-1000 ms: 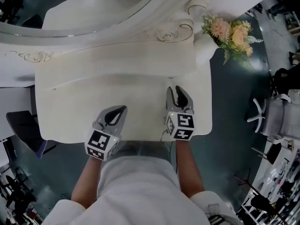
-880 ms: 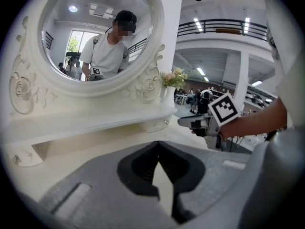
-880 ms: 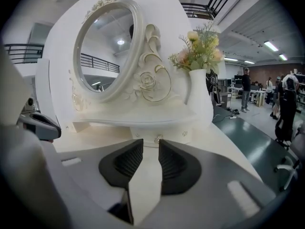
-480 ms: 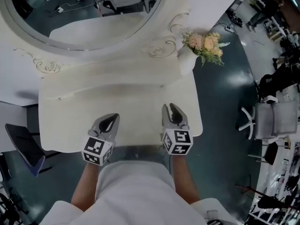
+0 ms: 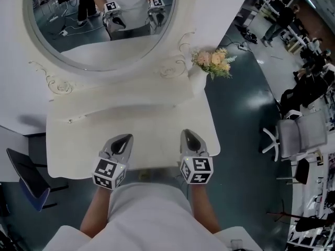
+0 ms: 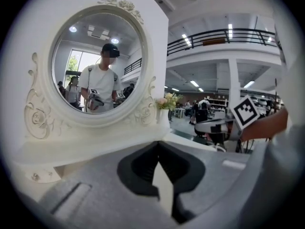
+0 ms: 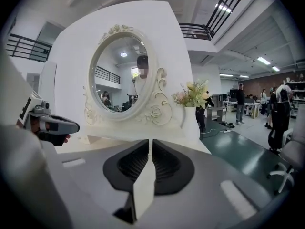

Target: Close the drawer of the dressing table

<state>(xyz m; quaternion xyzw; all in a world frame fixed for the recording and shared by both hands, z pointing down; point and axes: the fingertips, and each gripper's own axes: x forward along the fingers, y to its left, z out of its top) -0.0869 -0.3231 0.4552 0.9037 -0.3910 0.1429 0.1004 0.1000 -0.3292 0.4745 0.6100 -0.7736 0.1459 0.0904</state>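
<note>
- Cream-white carved dressing table (image 5: 131, 114) with oval mirror (image 5: 99, 30) stands in front of me. Both tools are held over its near edge, touching nothing.
- Left gripper (image 5: 127, 137): jaws together, empty.
- Right gripper (image 5: 187, 133): jaws have just been closing and are now together, with nothing between them.
- Drawer: under the front edge of the top, between the two tools. No part visibly juts out, so I judge it pushed home.
- Step: push done, tools clear. Next: confirm the front sits flush; if not, give a level nudge with closed tips.
</note>
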